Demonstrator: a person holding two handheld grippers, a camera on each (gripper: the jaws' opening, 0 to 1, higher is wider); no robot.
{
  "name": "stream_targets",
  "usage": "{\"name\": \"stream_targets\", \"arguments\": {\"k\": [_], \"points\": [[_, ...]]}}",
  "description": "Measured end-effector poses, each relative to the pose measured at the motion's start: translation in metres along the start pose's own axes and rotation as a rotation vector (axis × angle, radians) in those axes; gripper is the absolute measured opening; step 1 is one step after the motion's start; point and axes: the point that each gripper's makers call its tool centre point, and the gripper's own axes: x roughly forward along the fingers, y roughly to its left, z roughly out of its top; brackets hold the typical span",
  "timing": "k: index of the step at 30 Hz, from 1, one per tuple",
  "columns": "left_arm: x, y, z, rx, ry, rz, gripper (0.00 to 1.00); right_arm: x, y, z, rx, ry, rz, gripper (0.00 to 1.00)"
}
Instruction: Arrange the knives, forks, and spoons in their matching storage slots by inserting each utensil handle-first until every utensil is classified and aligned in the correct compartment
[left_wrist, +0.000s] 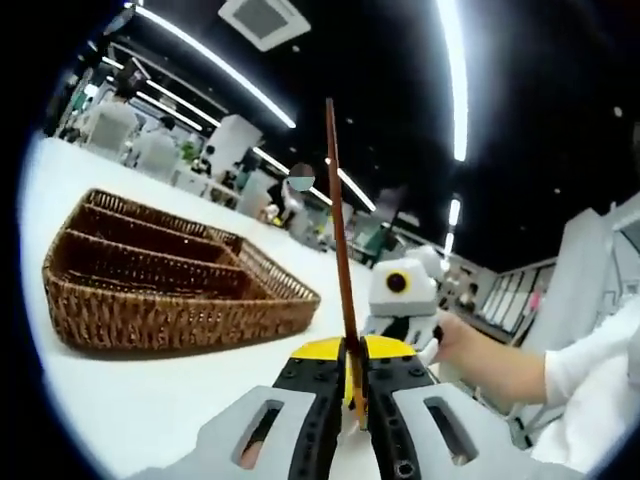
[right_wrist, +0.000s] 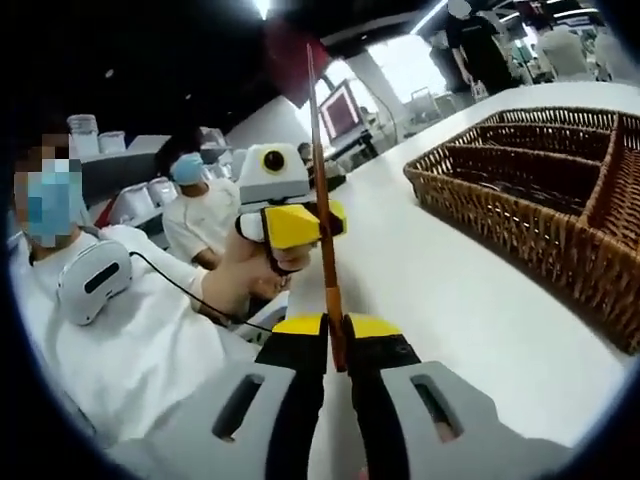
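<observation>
Each claw is closed on a thin brown stick-like utensil that rises straight up out of its jaws. In the left gripper view, the left claw (left_wrist: 353, 385) clamps the left utensil (left_wrist: 340, 230) near its lower end, so the long shaft stands clear above the yellow jaw tips. In the right gripper view, the right claw (right_wrist: 335, 345) grips the right utensil (right_wrist: 322, 190) in the same manner. Whether these are chopsticks or slender handles cannot be told; no blade, tines or bowl is visible.

The wicker tray (left_wrist: 190, 300) rests on the white bench (left_wrist: 130, 400), off to one side of both claws and apart from them. Its dividers (right_wrist: 520, 165) form several long compartments, and those in view look empty.

The low grip is judged to leave most of each utensil free for guiding into a slot. Neither utensil is over the tray, so insertion is not yet started. The next move calls for tilting the shaft to match a compartment's long axis; a steep entry could catch on the woven rim
</observation>
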Motion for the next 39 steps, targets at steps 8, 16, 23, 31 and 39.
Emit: {"name": "stream_targets", "arguments": {"k": [8, 16, 23, 31, 39], "points": [[0.001, 0.001, 0.004, 0.061, -0.018, 0.015, 0.06, -0.001, 0.005, 0.004, 0.058, 0.000, 0.004, 0.06], [0.000, 0.003, 0.009, 0.106, -0.038, 0.033, 0.16, -0.009, 0.004, 0.014, 0.124, -0.023, -0.013, 0.06], [-0.004, 0.002, 0.009, 0.204, -0.027, 0.050, 0.17, -0.020, -0.004, 0.017, 0.205, -0.018, -0.063, 0.06], [-0.010, 0.006, 0.006, 0.391, 0.014, 0.131, 0.26, -0.044, -0.019, 0.027, 0.305, 0.035, -0.177, 0.06], [-0.014, 0.014, 0.002, 0.450, 0.045, 0.180, 0.29, -0.068, -0.038, 0.041, 0.355, 0.118, -0.308, 0.06]]}}
